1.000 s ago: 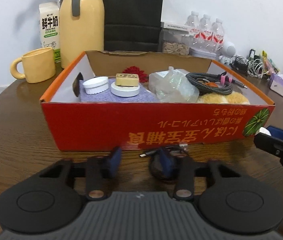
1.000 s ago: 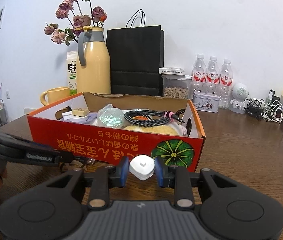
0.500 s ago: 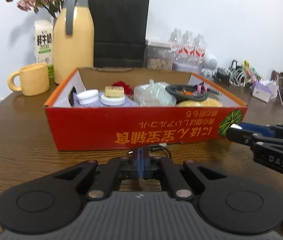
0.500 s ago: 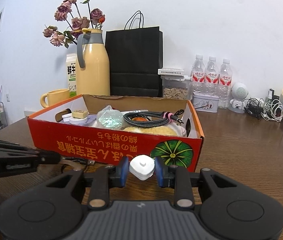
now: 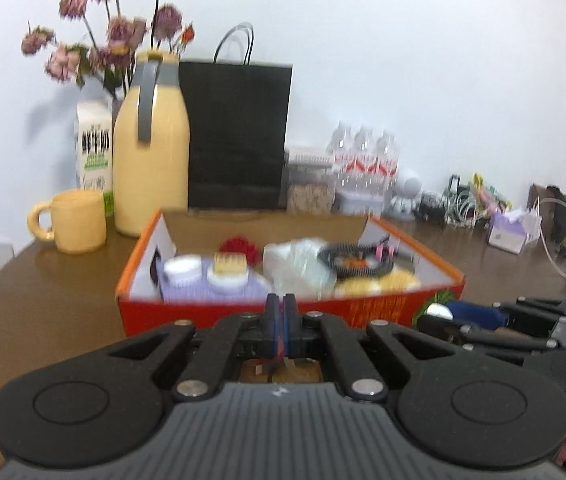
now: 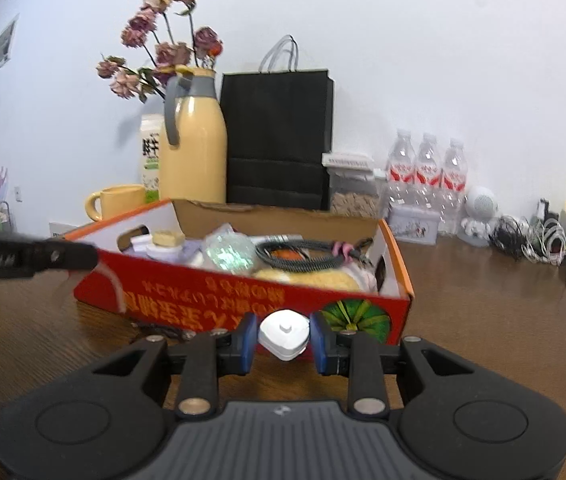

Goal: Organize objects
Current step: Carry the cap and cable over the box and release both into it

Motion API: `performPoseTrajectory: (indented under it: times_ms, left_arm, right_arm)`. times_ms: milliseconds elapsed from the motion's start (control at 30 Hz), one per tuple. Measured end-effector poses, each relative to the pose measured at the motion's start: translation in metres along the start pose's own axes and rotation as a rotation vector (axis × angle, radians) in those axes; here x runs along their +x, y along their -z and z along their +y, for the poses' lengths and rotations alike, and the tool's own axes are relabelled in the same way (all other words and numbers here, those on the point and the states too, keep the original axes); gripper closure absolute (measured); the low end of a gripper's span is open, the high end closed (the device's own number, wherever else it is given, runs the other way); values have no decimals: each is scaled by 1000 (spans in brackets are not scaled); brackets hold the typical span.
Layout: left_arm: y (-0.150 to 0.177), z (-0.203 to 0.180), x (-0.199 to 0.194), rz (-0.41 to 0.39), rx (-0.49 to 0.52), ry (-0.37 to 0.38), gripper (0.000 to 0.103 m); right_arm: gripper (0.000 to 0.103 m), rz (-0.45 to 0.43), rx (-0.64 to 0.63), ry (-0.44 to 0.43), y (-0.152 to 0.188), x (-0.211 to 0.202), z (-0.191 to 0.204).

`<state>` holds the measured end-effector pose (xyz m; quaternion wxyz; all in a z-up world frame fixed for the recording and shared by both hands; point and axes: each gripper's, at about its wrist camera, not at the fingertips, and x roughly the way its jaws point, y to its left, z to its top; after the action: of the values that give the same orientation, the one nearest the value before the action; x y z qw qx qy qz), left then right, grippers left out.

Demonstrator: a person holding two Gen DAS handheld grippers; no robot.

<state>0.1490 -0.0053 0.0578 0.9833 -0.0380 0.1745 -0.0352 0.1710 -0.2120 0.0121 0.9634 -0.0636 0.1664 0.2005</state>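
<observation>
Left gripper (image 5: 282, 322) just clamped the cable (image 6: 111, 284) and lifted it, box (image 6: 243, 292) next; right gripper (image 6: 283, 334) still pinching charger (image 6: 284, 334).

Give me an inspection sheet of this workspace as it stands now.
Surface: brown wooden table, no spills seen.
Job's things: open red box holding jars, a plastic bag and sponges; white plug outside it.
Clutter: yellow jug, mug, milk carton, black paper bag, water bottles along the back.
Grippers: left gripper shut on a thin cable; right gripper shut on the white plug.
Cables: braided coil in the red box; loose tangle far right.
Surroundings: white wall; dried flowers behind the yellow jug.
</observation>
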Motion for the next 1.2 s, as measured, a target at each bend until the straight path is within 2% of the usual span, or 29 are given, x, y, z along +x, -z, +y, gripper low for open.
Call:
performPoseTrajectory:
  times_ms: [200,500,667,800,933,967,1000,1033,1067,1100,1133,1167,1200]
  left_arm:
    - [-32,-2,12,-67,0,-4,100]
    - [-62,12,57,-86,-62,-39,100]
    - [-61,21,90,-91,-99,-76,100]
    - [-50,24,105,-50,-76,-64,100]
    - [-46,28,107,-47,-75,-67,99]
    - [-45,29,106,-51,-79,-73,98]
    - [-44,30,105,-55,-81,-82,96]
    - [-44,31,105,-56,-81,-90,86]
    - [-43,32,104,-57,-84,-96,76]
    - [-42,33,103,-61,-90,-106,38]
    - [-42,33,101,-73,-96,-123,5]
    - [-41,33,99,-101,-97,-144,0]
    - [-40,32,96,-127,-94,-168,0]
  right_arm:
    - [76,-64,-28,1,-36,10,10]
    - [76,-83,18,58,-74,59,4]
    - [76,-86,64,108,-71,89,-10]
    - [76,-34,96,87,-58,105,-20]
    - [75,-8,98,82,-54,109,-20]
    - [74,-11,94,86,-53,108,-19]
    - [63,-13,90,92,-52,106,-18]
    - [40,-20,88,97,-52,104,-17]
    - [27,-35,91,103,-51,101,-17]
    - [6,-52,94,112,-51,98,-17]
    - [1,-66,94,121,-51,95,-16]
    - [1,-76,94,126,-51,93,-16]
    - [0,-81,97,128,-51,92,-16]
